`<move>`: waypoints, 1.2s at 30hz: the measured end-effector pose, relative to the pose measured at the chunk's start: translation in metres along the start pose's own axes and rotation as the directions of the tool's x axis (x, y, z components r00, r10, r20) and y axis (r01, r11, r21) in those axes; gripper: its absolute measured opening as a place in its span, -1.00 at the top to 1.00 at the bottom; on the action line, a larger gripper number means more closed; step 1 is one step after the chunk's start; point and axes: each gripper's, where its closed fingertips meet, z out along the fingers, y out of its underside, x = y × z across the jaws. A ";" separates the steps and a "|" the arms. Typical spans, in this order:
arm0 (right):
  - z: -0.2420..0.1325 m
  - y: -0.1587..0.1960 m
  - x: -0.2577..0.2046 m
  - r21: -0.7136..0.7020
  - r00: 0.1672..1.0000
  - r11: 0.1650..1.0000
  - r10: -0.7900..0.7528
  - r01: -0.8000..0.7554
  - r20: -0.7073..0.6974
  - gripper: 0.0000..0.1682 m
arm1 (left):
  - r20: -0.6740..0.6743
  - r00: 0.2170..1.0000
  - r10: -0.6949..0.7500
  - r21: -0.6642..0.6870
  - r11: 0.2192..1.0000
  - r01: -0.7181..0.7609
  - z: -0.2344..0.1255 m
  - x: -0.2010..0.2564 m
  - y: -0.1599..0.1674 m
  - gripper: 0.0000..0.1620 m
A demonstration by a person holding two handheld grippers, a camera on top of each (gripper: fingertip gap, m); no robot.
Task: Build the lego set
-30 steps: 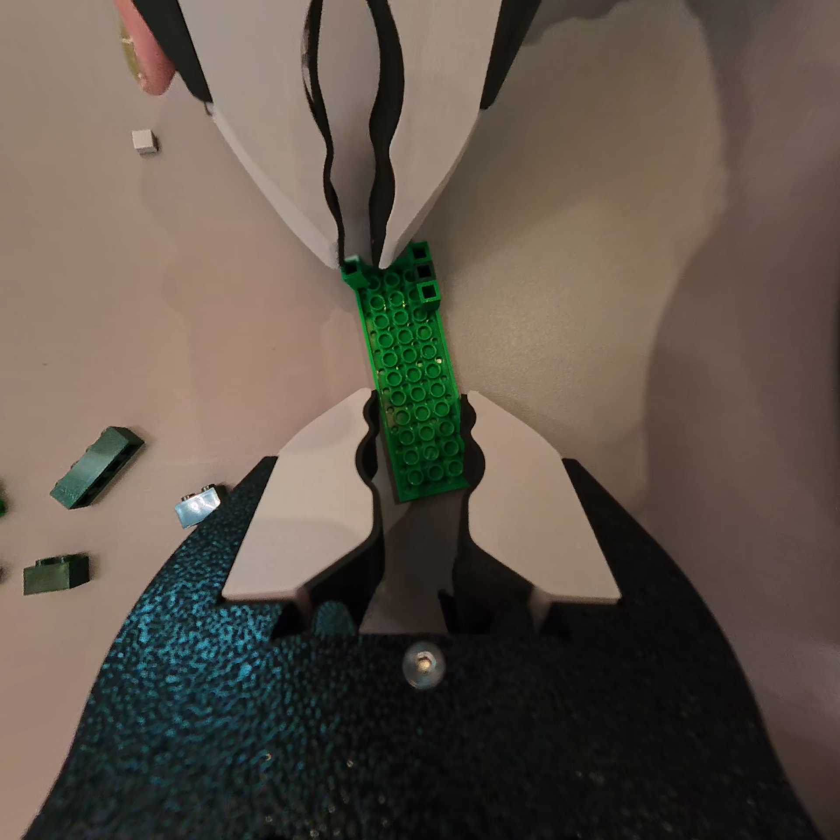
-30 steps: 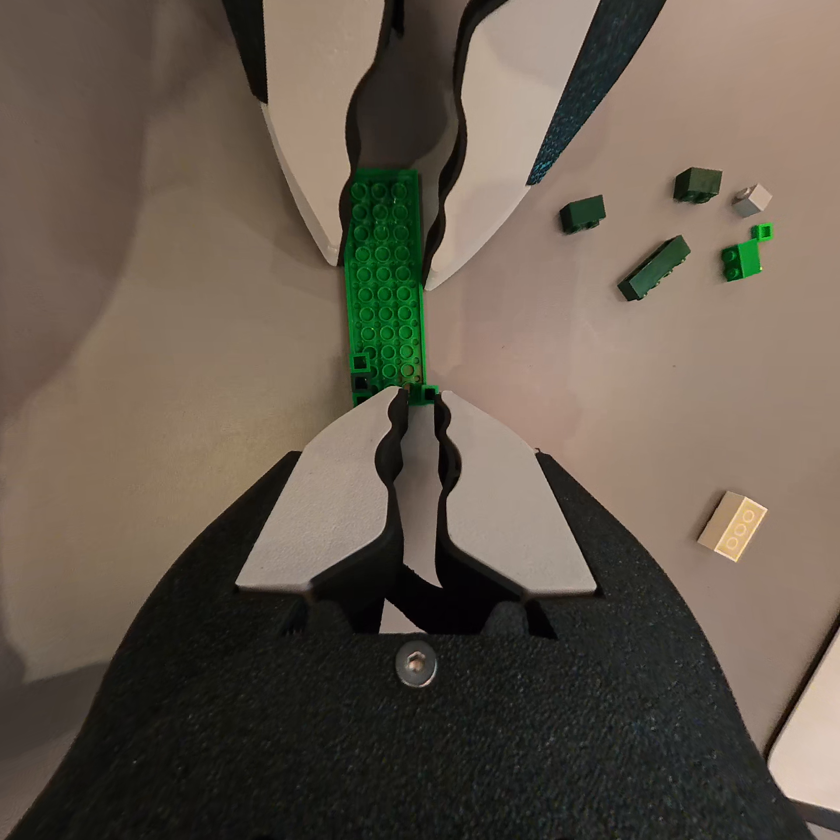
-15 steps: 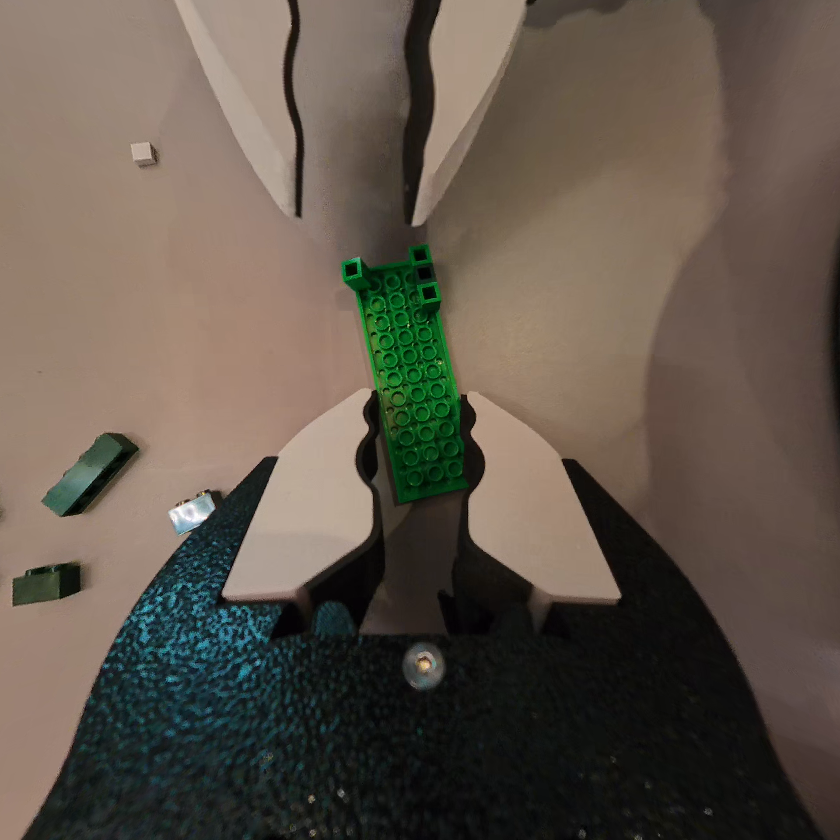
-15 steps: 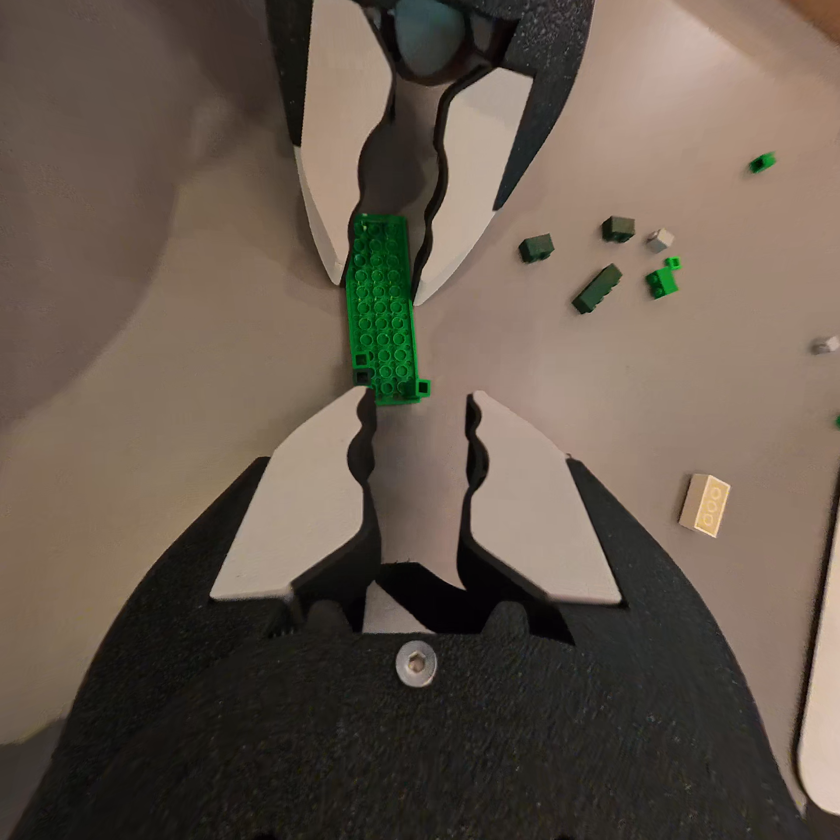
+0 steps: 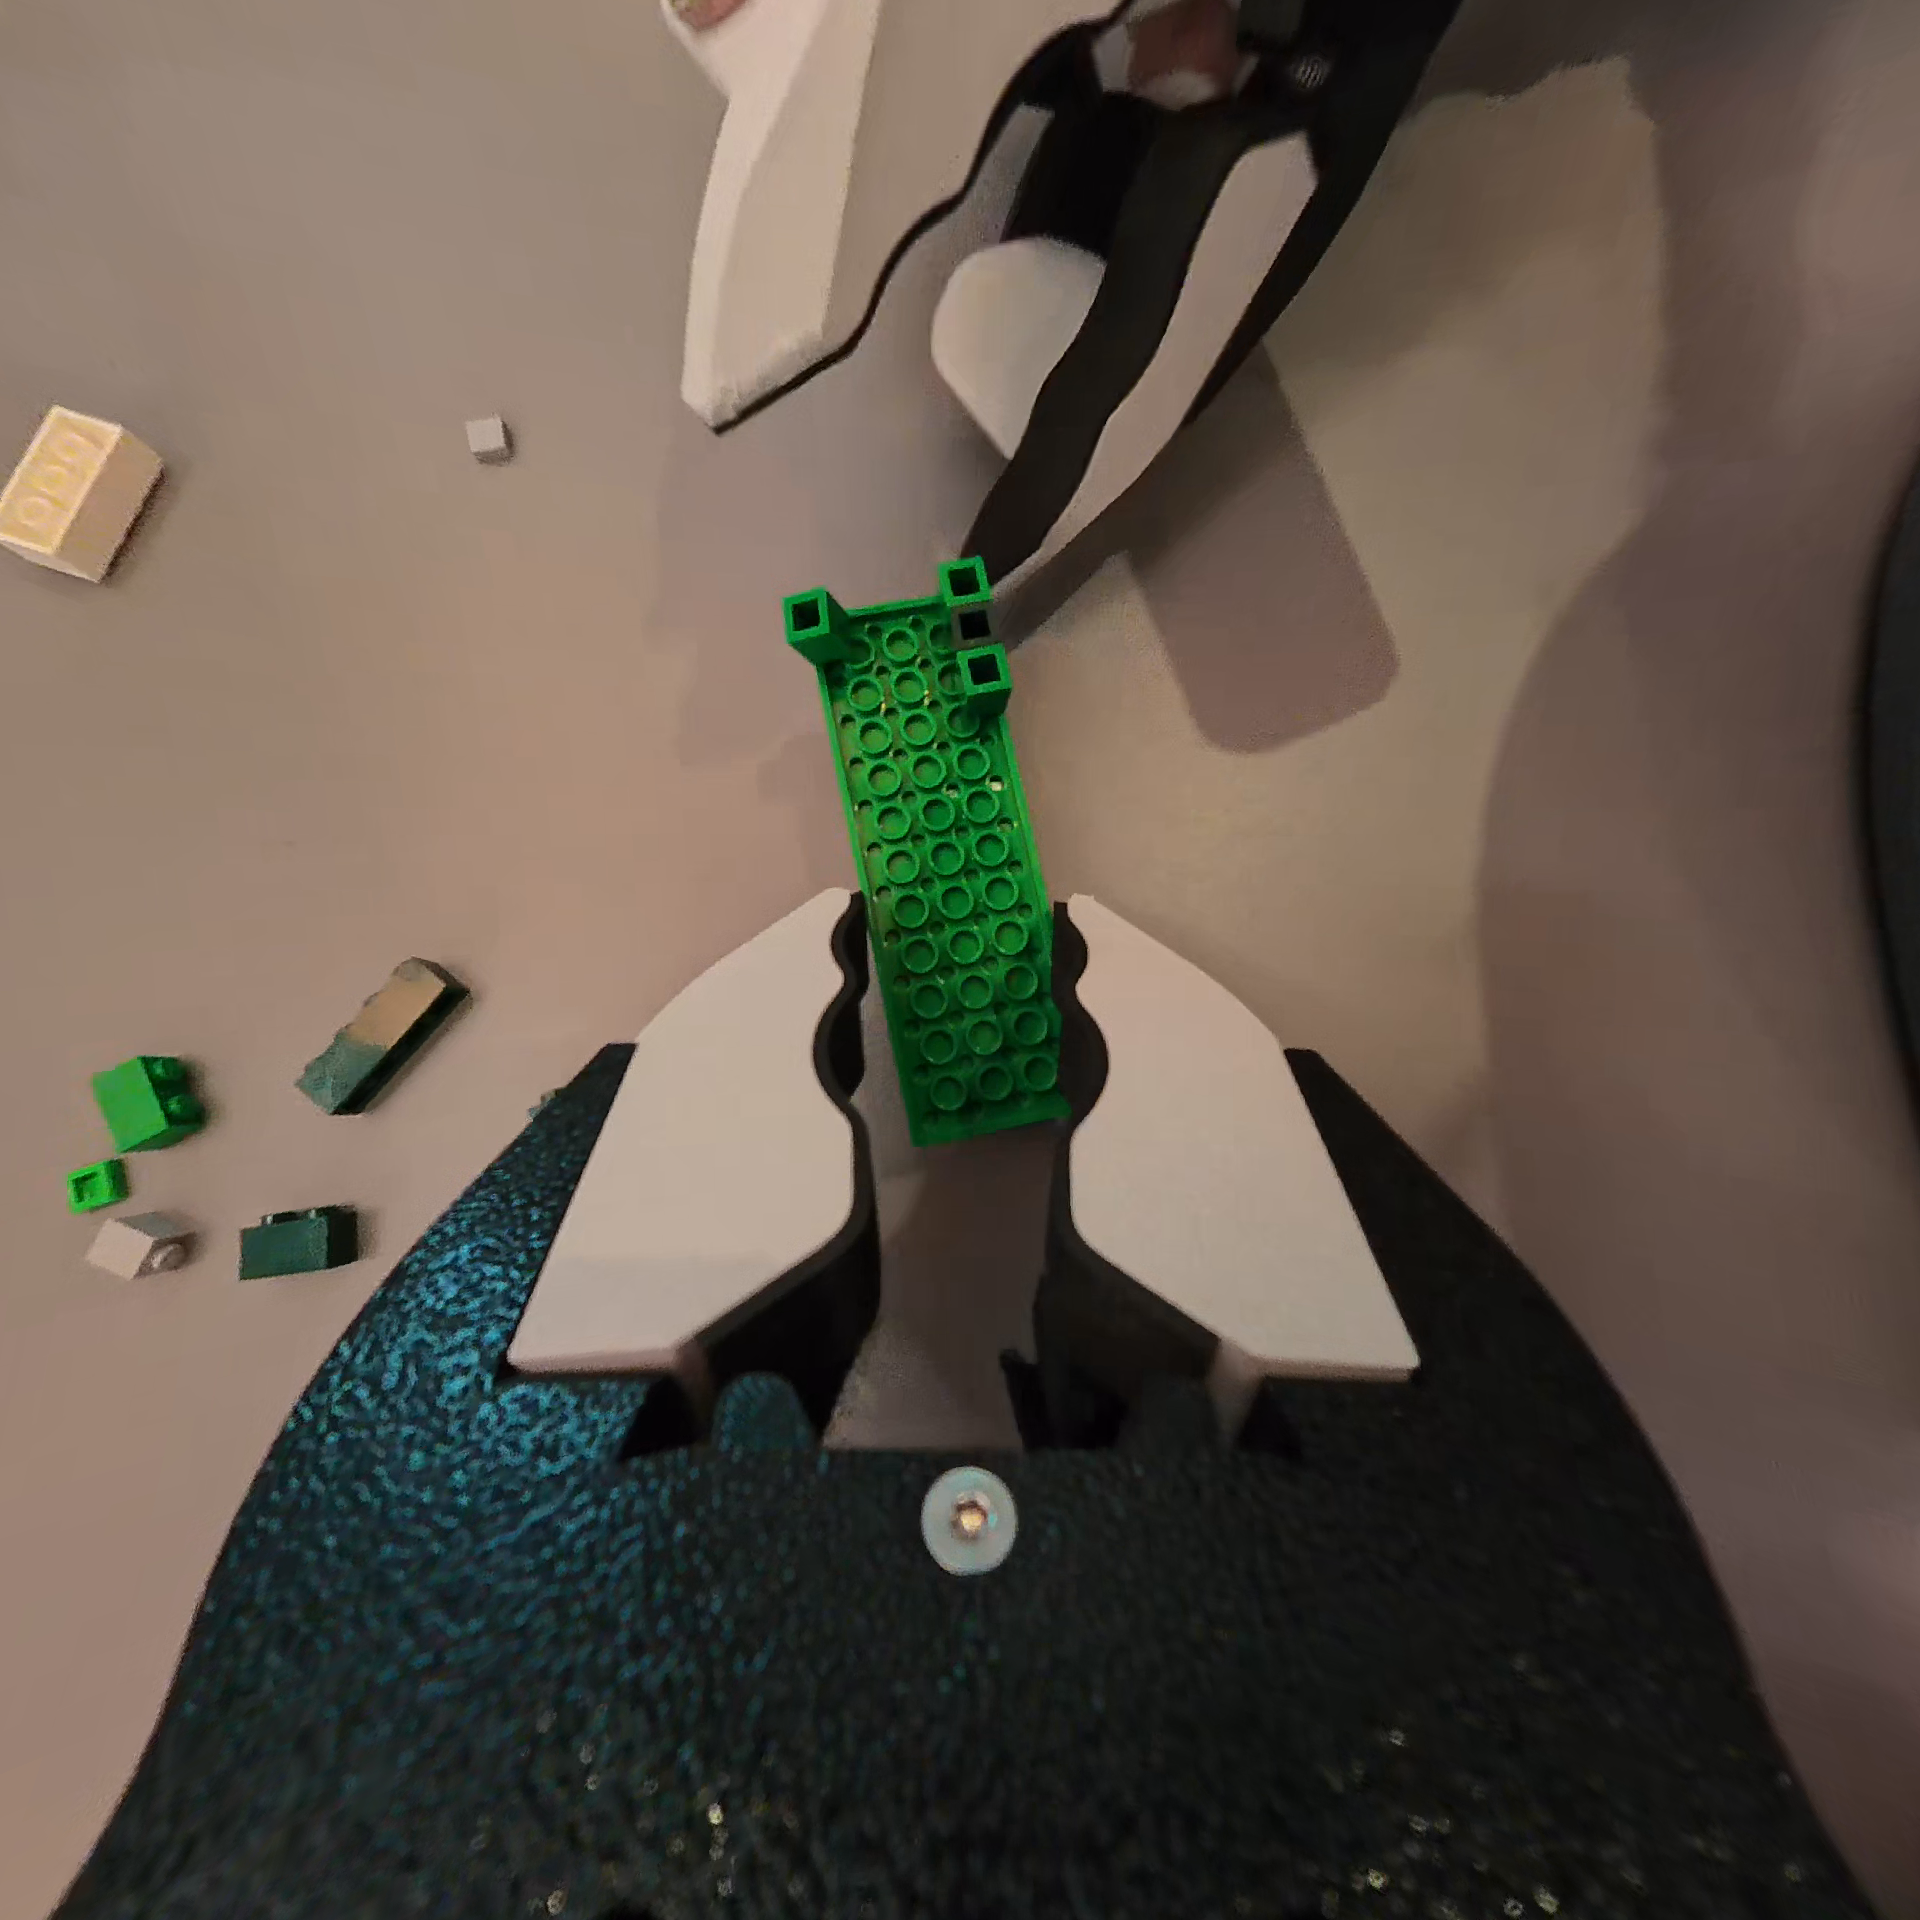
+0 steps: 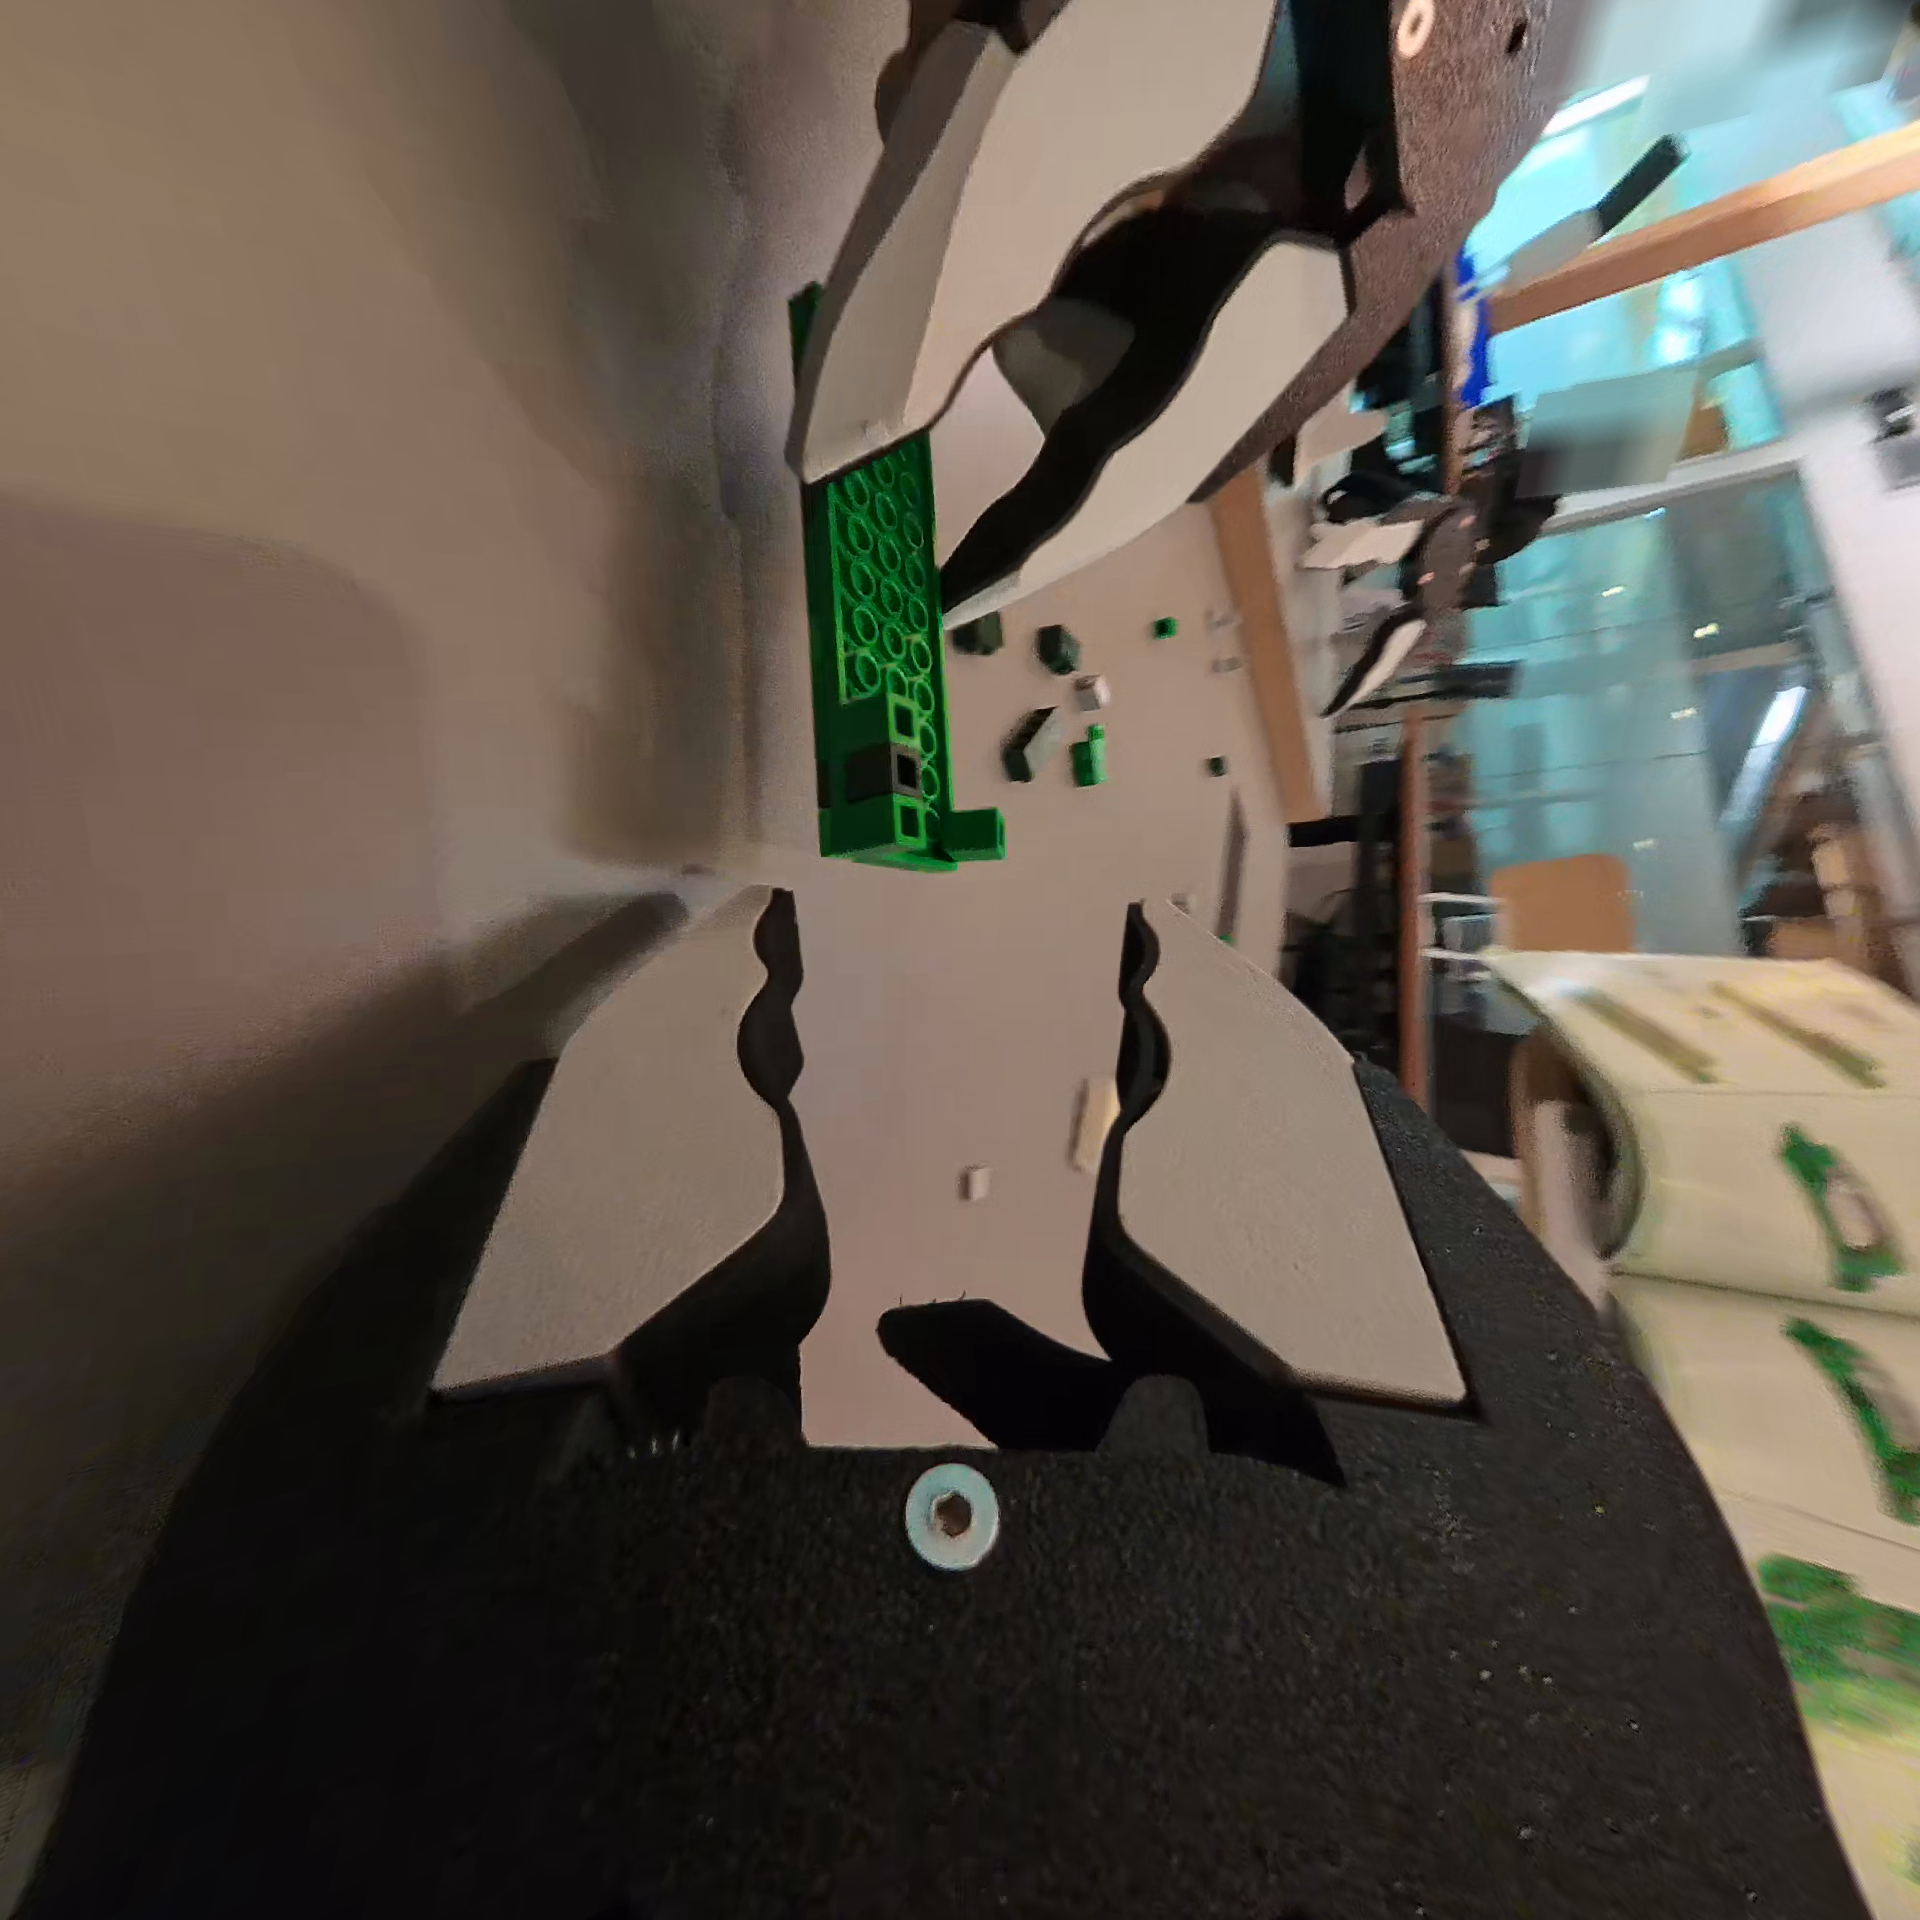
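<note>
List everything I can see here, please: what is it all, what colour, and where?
plate: one, bright green, long and studded, held at its near end, off the table
small blocks: three bright green and one dark, on the plate's far end
tan brick: one, far left on the table
grey cube: one, tiny, beyond the plate to the left
dark green slope: one, left of the plate
loose bricks: four in a cluster, near left, two bright green, one grey, one dark green
table: one, beige
booklet: one, pale with green pictures, at the table's edge
left gripper: jaws shut on the plate
right gripper: jaws open, empty, just off the plate's far end
</note>
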 end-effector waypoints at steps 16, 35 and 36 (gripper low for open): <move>0.005 -0.024 0.024 -0.005 0.918 0.951 -0.300 0.310 -0.258 0.77 | -0.059 0.998 0.009 0.048 0.999 -0.006 -0.017 0.011 -0.020 0.59; -0.010 -0.031 0.044 0.140 0.978 0.974 0.193 -0.180 -0.083 0.78 | 0.433 0.836 0.337 0.082 0.909 -0.409 -0.038 0.001 -0.056 0.48; -0.011 -0.032 0.045 0.133 0.983 0.980 0.162 -0.150 -0.090 0.78 | 0.450 0.824 0.343 0.106 0.896 -0.431 -0.040 0.004 -0.062 0.49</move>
